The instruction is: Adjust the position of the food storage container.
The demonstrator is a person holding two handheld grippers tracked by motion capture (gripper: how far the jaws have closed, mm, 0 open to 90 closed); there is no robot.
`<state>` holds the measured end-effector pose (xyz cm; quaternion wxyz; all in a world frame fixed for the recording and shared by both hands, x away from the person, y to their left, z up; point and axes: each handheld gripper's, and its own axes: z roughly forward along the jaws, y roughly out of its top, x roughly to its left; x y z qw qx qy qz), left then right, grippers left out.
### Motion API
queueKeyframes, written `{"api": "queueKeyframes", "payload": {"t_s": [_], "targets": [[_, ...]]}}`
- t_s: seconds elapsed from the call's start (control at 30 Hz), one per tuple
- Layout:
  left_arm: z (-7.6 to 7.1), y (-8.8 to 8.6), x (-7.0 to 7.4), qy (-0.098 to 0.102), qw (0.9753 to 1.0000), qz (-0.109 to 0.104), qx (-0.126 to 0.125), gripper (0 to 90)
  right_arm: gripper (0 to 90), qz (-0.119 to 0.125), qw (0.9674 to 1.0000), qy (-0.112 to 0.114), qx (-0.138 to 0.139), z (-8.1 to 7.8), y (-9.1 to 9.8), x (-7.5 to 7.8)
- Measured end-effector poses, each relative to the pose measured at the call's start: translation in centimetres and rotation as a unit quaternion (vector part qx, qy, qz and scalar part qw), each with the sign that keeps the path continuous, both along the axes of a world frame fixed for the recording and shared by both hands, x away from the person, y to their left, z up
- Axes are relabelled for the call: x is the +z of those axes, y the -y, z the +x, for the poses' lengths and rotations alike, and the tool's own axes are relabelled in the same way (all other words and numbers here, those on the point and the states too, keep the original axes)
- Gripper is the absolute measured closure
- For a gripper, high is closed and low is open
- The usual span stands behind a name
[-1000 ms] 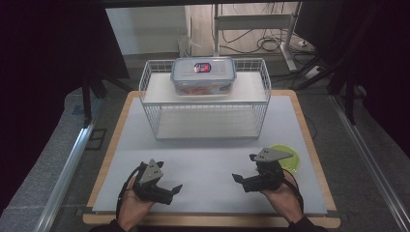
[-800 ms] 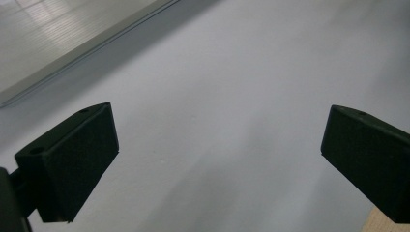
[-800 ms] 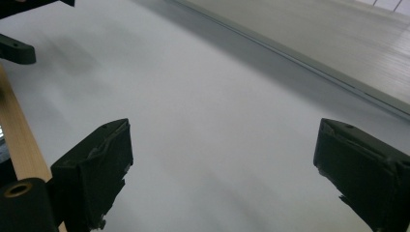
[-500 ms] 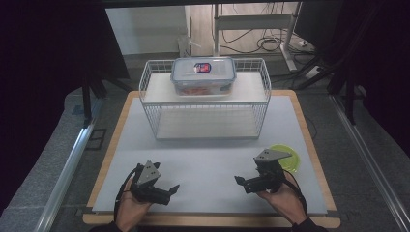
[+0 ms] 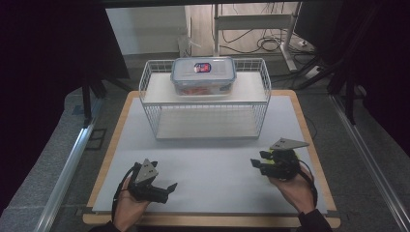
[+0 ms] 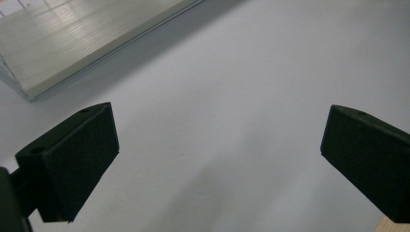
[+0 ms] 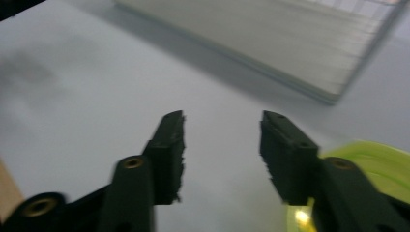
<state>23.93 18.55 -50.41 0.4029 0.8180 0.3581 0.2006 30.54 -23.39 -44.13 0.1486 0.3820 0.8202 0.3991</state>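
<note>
My left gripper (image 5: 165, 174) rests near the table's front left, held in a hand, with its jaws spread wide and nothing between them; in the left gripper view (image 6: 217, 159) there is just bare white tabletop ahead of it. My right gripper (image 5: 257, 158) hovers at the front right. Its jaws have just been closing to a narrower gap, with nothing between them (image 7: 222, 140). A yellow-green dish (image 7: 377, 164) lies right beside and under the right jaw. A clear lidded container (image 5: 203, 75) stands on top of the white wire rack (image 5: 208, 121).
The rack stands across the back middle of the white tabletop (image 5: 212, 164), and its lower shelf board (image 7: 290, 38) lies ahead of both grippers. A wooden rim (image 5: 212, 221) borders the table. Dark floor, rails and cables surround it.
The right gripper has moved right and away from the front edge, over the yellow-green dish, and its jaws have narrowed. The left gripper has stayed put.
</note>
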Motion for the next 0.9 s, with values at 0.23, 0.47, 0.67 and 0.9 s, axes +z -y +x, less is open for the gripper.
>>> {"api": "queueKeyframes", "payload": {"t_s": [0.23,0.47,0.67,0.9], "targets": [[0.1,-0.2,0.0,-0.002,1.0000,0.000,0.005,0.0,71.5,0.014,0.9961,0.010,-0.086,1.5,4.6,0.8],[0.2,-0.3,0.1,-0.005,1.0000,-0.004,0.004,0.0,88.5,-0.009,0.9893,0.013,-0.145,2.4,7.9,0.2],[0.3,-0.3,0.1,-0.007,0.9999,-0.006,0.002,0.0,89.8,-0.033,0.9831,0.011,-0.180,3.0,9.6,-0.8],[0.3,-0.3,0.1,-0.009,0.9999,-0.004,0.002,0.1,89.8,-0.064,0.9790,0.000,-0.194,3.6,10.2,-1.9]]}}
